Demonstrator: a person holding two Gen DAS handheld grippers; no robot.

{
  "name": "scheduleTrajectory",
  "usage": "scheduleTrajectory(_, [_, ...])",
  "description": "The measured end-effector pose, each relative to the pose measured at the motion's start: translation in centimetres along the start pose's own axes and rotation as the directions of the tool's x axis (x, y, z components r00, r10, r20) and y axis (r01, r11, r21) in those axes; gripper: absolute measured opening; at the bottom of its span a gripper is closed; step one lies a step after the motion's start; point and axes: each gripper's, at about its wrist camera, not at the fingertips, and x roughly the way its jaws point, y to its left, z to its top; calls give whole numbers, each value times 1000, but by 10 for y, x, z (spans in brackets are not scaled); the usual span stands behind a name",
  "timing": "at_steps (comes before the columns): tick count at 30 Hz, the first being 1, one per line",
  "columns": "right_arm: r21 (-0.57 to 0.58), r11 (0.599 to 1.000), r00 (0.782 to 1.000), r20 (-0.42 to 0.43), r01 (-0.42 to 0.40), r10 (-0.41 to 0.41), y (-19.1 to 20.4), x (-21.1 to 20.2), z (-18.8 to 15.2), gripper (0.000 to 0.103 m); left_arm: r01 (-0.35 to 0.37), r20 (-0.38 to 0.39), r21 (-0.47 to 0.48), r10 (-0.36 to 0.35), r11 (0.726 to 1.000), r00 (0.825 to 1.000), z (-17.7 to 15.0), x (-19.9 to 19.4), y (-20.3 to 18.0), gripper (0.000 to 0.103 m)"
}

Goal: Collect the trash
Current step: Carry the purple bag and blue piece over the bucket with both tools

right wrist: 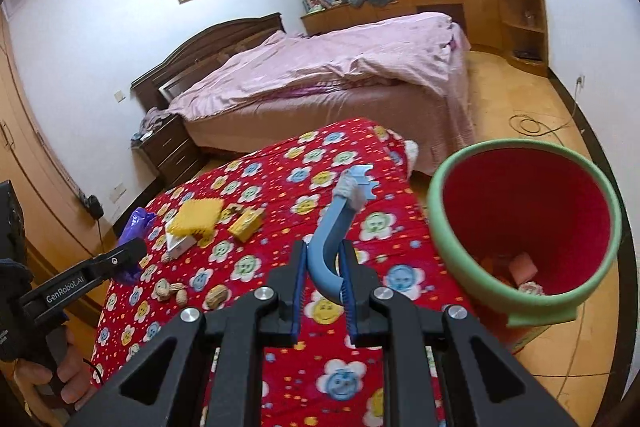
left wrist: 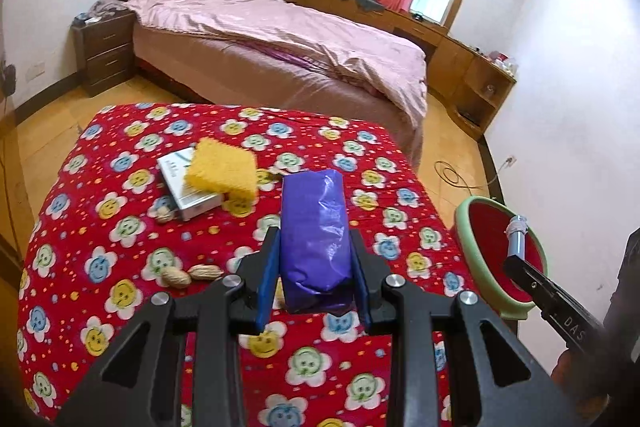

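My left gripper (left wrist: 314, 251) is shut on a purple plastic-wrapped bundle (left wrist: 312, 223), held above the table with the red flowered cloth (left wrist: 120, 155). My right gripper (right wrist: 323, 263) is shut on a curved blue plastic piece (right wrist: 334, 223) with a white-wrapped tip, beside the red bin with a green rim (right wrist: 436, 211). The bin holds some scraps, among them a pink piece (right wrist: 524, 265). On the cloth lie a yellow sponge (left wrist: 222, 173) on a white box (left wrist: 182, 191), a small yellow box (right wrist: 246, 223) and several peanuts (left wrist: 176, 277).
The bin (left wrist: 466, 227) stands off the table's right edge. A bed with a pink cover (left wrist: 280, 39) lies behind the table, with a dark nightstand (left wrist: 106, 53) to its left. Wooden cabinets (right wrist: 480, 11) line the far wall, and a cable (right wrist: 528, 125) lies coiled on the floor.
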Motion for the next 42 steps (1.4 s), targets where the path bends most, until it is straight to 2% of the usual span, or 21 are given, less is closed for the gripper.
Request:
scheduleTrajectory(23, [111,990,995,42,87,-92,-88,-24,8,18,61,-39,119,-57,991,998,9,33,-80,33])
scheduleTrajectory(27, [133,986,993,40,103,-109,-104,-24,8,18,100,-65,131,-92,986,994,8,45,-94,33])
scheduleTrajectory(42, [225,963,988,16,149,-156,-162,-18,3,18,174,-121,235,-149,956,981,-2,86,-156,33])
